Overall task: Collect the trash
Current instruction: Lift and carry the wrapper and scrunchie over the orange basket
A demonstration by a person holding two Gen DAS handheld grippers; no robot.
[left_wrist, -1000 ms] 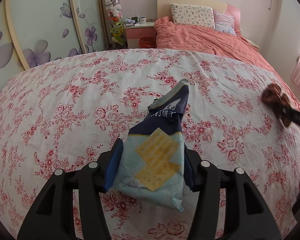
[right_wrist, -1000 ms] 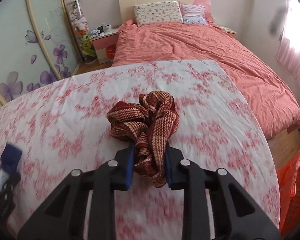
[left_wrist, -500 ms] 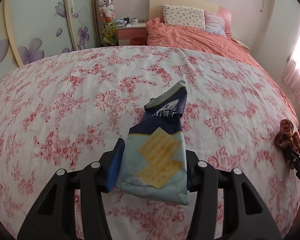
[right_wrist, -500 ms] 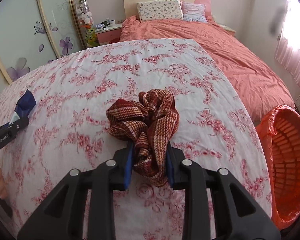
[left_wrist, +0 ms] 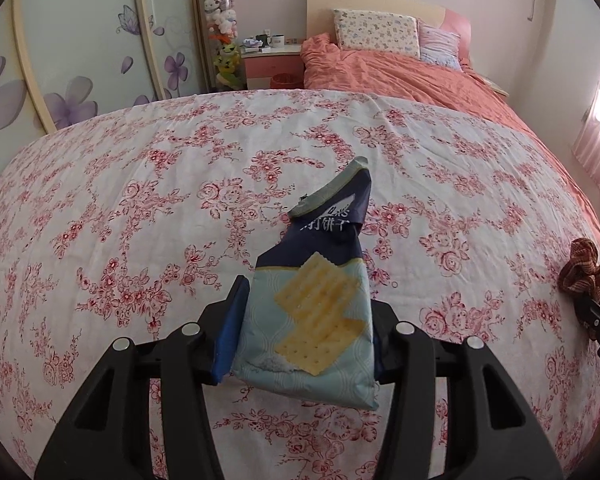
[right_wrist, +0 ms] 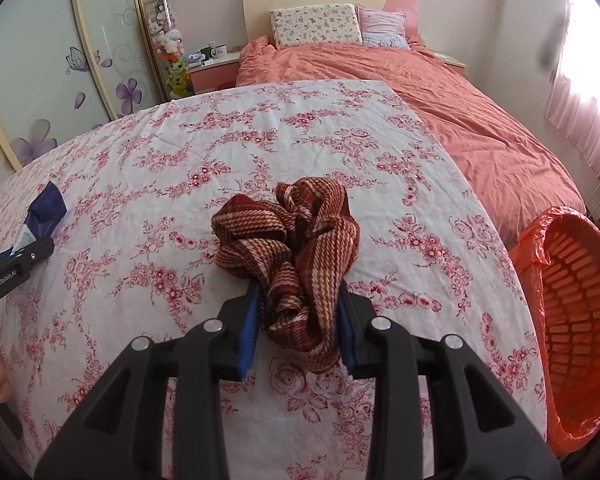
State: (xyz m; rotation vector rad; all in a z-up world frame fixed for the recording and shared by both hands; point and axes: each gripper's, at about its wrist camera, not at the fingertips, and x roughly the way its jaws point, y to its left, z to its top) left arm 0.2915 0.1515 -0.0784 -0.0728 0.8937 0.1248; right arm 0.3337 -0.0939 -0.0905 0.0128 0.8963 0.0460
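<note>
Left tongs (left_wrist: 306, 332) clamped on cracker wrapper (left_wrist: 314, 312), held above floral bench (left_wrist: 140, 200). Right tongs (right_wrist: 298, 320), jaws just easing apart, still pinching striped cloth (right_wrist: 296, 248); likely to slip short of orange bin (right_wrist: 572, 320) at far right.

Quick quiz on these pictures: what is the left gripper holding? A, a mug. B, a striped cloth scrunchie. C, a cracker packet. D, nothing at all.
C: the left gripper is closed on a cracker packet with crackers printed on its front, raised above the floral sheet; the scrunchie is in the right gripper.
</note>
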